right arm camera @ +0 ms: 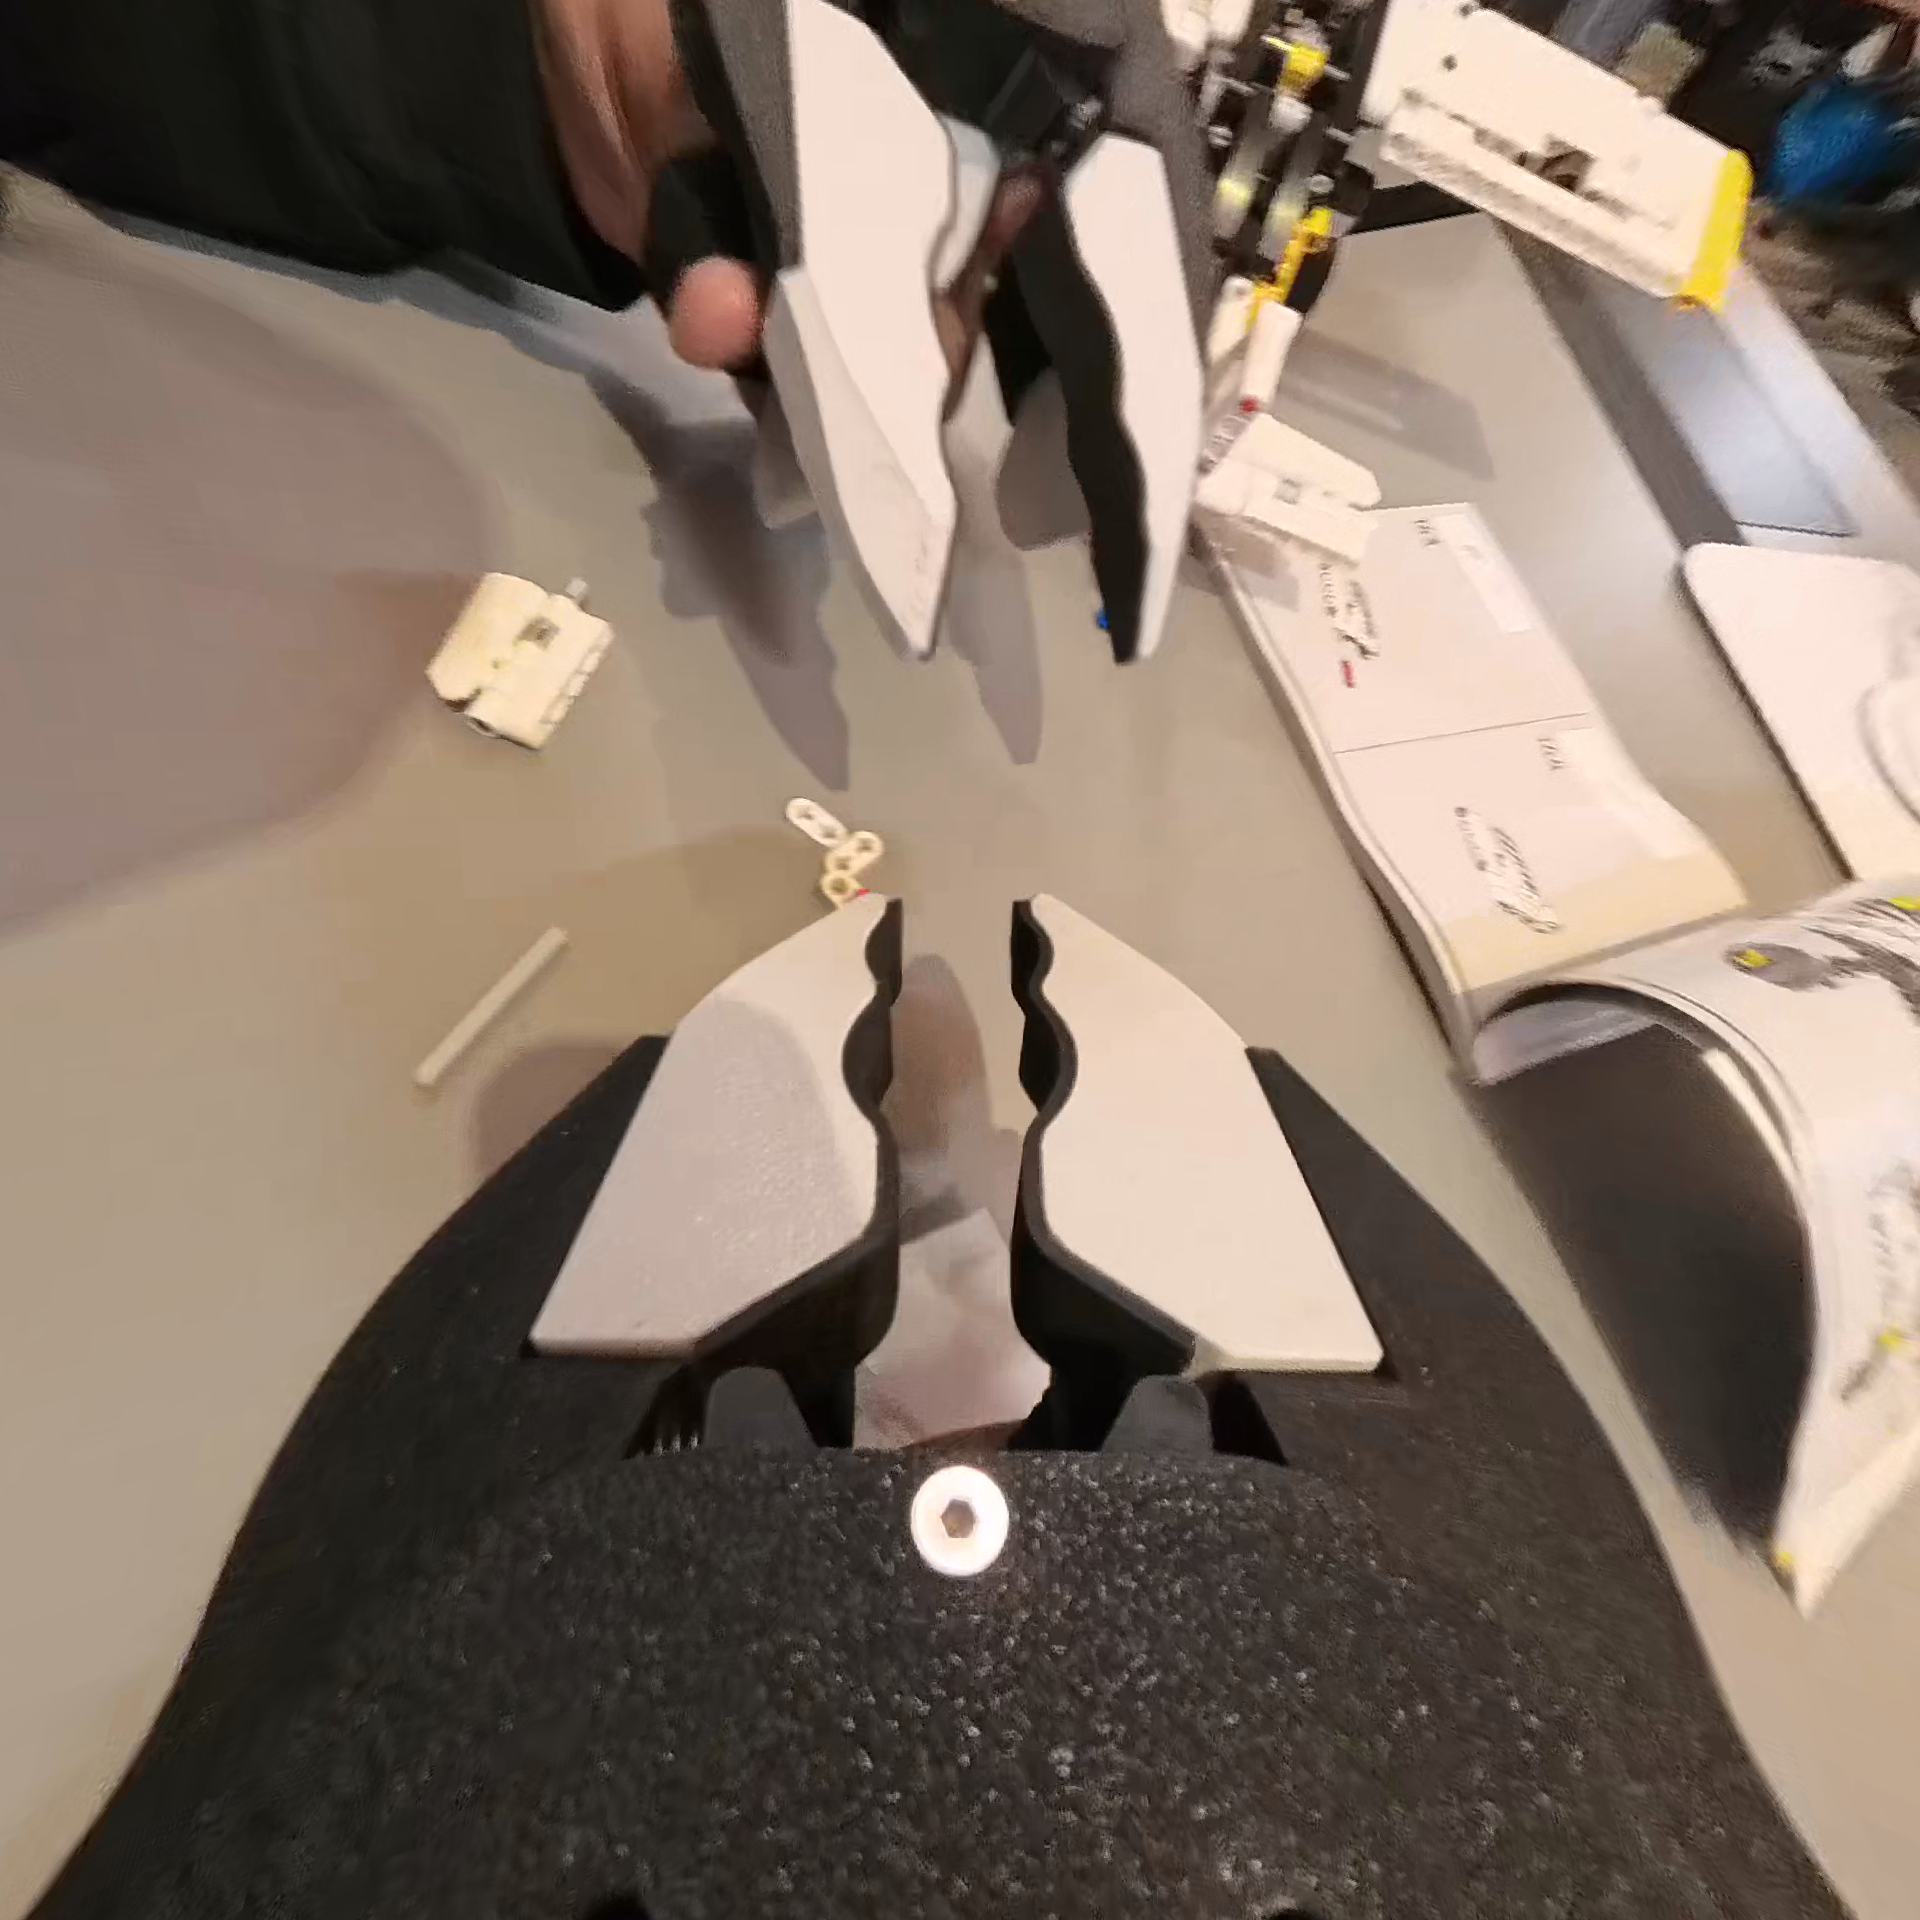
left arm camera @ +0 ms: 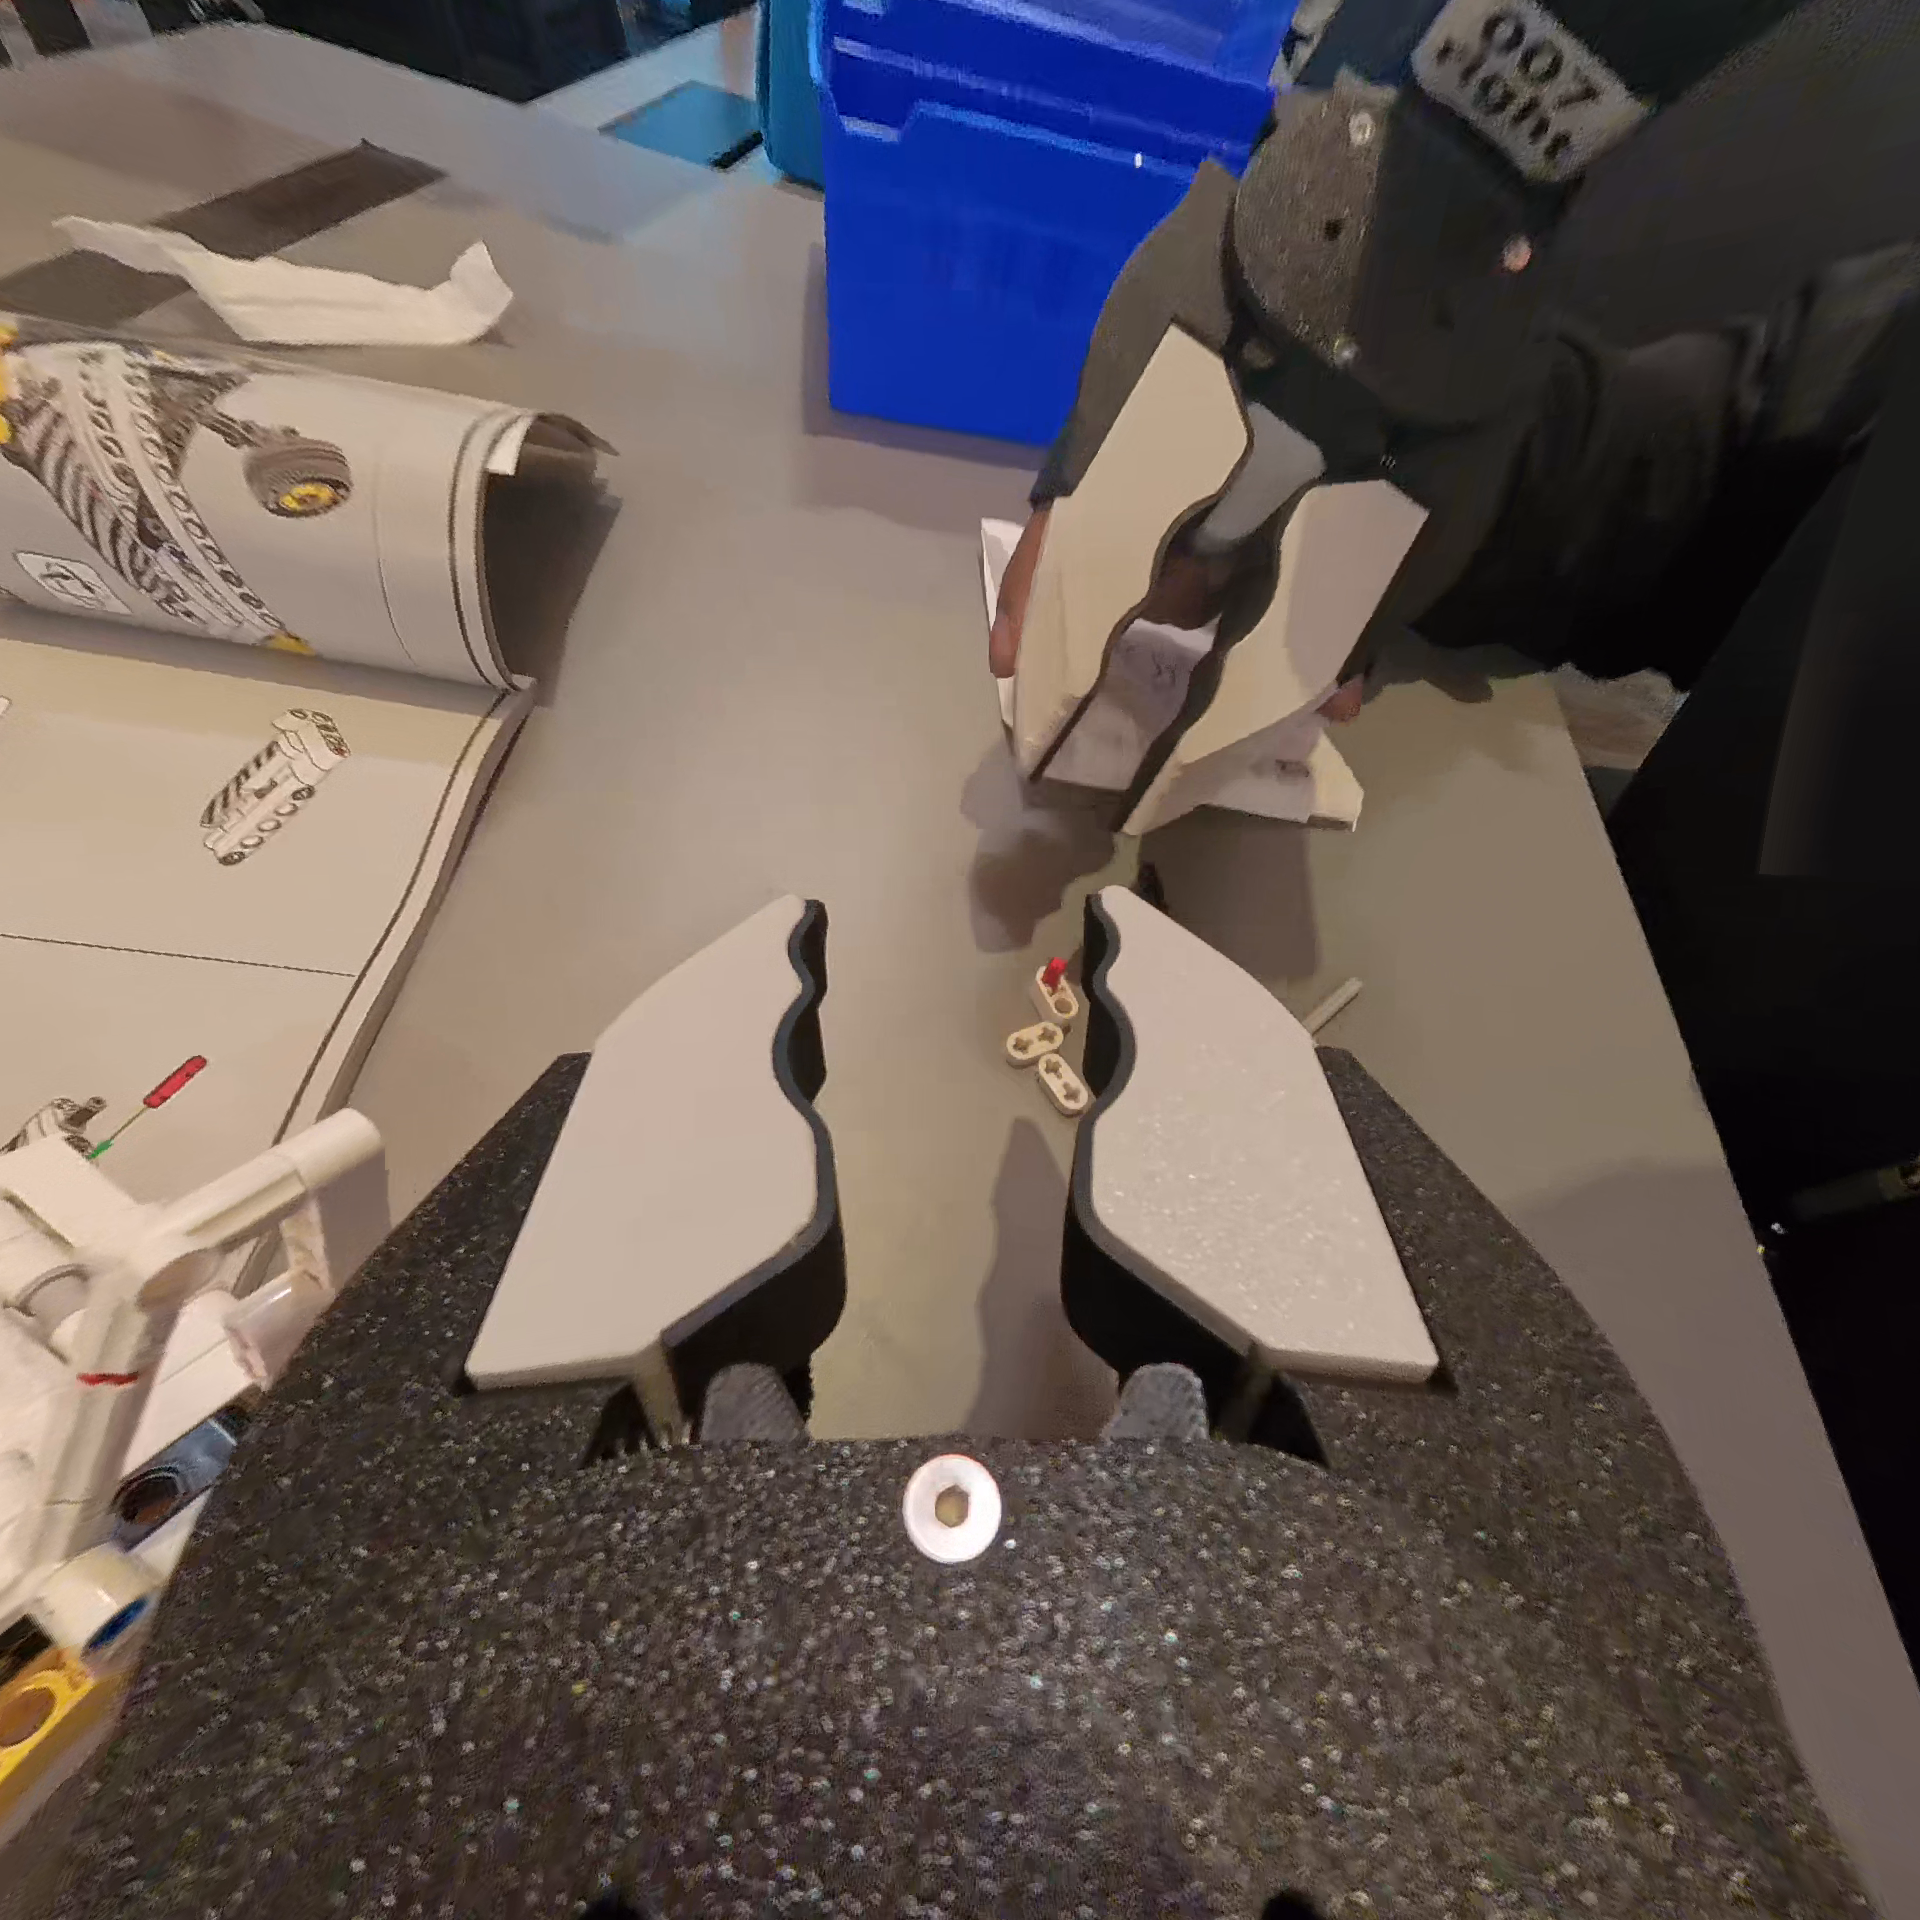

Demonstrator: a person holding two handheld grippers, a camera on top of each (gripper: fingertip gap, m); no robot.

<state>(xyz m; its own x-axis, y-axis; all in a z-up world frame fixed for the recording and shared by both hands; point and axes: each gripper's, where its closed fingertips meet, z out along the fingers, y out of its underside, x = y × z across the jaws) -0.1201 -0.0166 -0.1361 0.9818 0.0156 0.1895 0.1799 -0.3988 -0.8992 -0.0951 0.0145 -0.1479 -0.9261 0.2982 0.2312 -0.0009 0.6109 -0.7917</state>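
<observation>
My left gripper (left arm camera: 956,912) is open and empty, low over the grey table (left arm camera: 727,727). Three small beige link pieces (left arm camera: 1047,1042), one with a red pin (left arm camera: 1055,971), lie just inside its right finger (left arm camera: 1195,1122) without being gripped. My right gripper (right arm camera: 956,904) is open with nothing between its pads. The same links (right arm camera: 836,844) lie just past its left fingertip. In the left wrist view the right gripper (left arm camera: 1091,800) hangs over a white sheet (left arm camera: 1288,774). In the right wrist view the left gripper (right arm camera: 1023,649) points down, open.
An open instruction booklet (left arm camera: 208,748) (right arm camera: 1455,727) lies to one side, with a white and yellow brick model (left arm camera: 156,1299) (right arm camera: 1558,156) by it. There is also a blue bin (left arm camera: 1018,208), crumpled paper (left arm camera: 291,291), a white rod (right arm camera: 488,992) and a small white brick block (right arm camera: 520,660). The left gripper's tips are roughly 5 centimetres from the right gripper's. The white rod (right arm camera: 488,992) is about 9 centimetres from my right fingertips.
</observation>
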